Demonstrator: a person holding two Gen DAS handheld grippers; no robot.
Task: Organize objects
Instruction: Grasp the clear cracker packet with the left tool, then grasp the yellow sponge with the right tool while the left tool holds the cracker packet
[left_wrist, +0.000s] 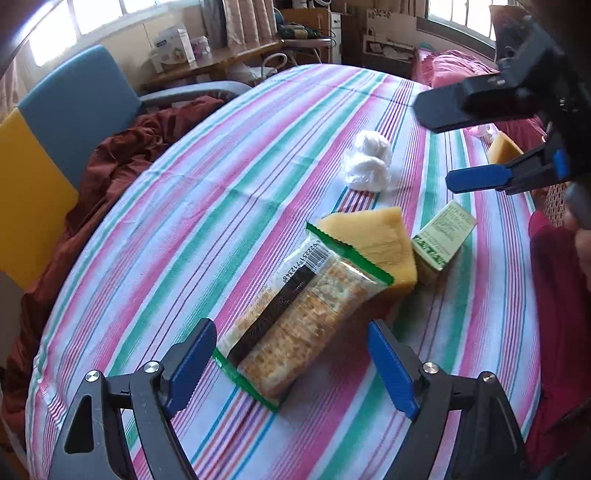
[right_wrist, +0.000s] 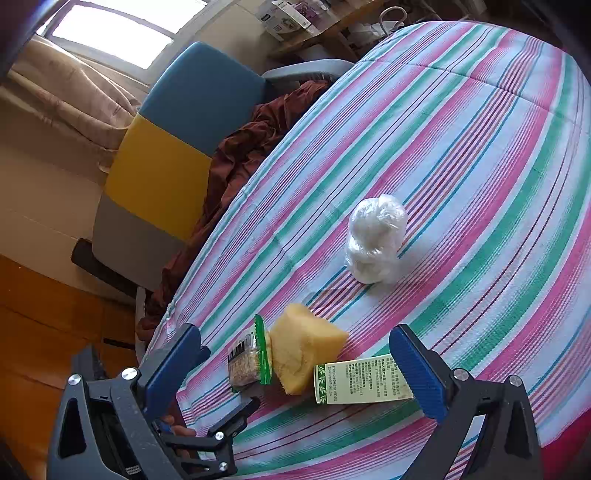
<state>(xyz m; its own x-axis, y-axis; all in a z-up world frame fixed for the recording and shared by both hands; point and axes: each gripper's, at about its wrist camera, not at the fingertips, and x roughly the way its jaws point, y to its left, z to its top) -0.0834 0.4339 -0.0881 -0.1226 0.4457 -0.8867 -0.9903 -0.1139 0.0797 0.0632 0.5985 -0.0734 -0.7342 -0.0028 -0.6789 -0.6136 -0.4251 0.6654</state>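
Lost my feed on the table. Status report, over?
Left hand-held gripper open over cracker pack, not gripping. Right hand-held gripper open, empty. Pack leans on yellow sponge; green box beside.

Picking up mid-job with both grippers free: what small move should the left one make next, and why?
Probably ease the left gripper down and close on the cracker packet. Its jaws stand wide and empty, the packet's near end lies between them, and its far end rests against the yellow sponge, so a gentle squeeze suits.
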